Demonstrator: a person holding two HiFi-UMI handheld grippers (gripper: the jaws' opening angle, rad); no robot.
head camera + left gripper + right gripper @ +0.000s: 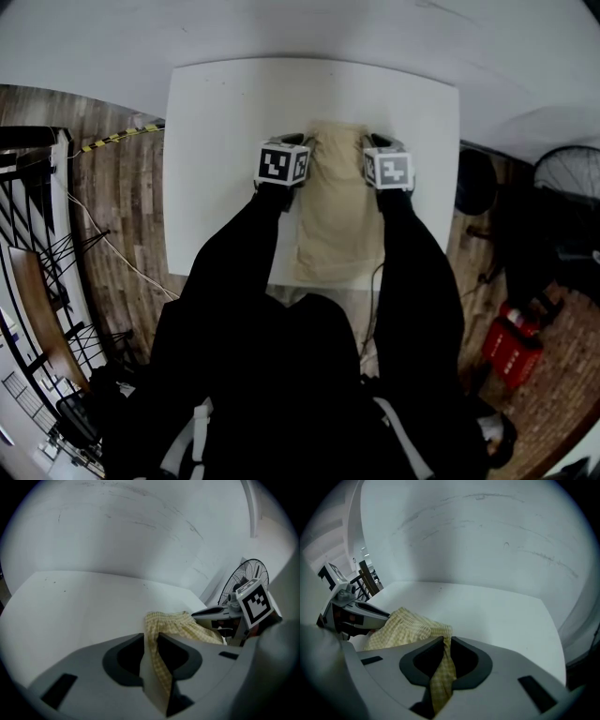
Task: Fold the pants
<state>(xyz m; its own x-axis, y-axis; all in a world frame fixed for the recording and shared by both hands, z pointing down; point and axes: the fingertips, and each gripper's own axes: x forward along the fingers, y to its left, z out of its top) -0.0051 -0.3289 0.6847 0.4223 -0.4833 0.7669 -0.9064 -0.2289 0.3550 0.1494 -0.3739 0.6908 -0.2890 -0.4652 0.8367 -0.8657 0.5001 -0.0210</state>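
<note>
Pale yellow checked pants point(337, 216) lie folded lengthwise on the white table point(225, 141), reaching from its middle to its near edge. My left gripper point(298, 142) holds their far left corner and my right gripper point(370, 142) the far right corner. In the left gripper view the jaws point(151, 637) are shut on a pinched fold of the pants point(178, 623), with the right gripper point(220, 613) beyond. In the right gripper view the jaws point(445, 641) are closed on the cloth point(408, 627), which hangs down between them, and the left gripper point(356, 609) shows at the left.
Bare white table top stretches beyond and to the left of the pants. A standing fan point(572, 178) and a red box point(514, 347) are on the floor to the right. A black railing point(28, 216) and cables run along the left.
</note>
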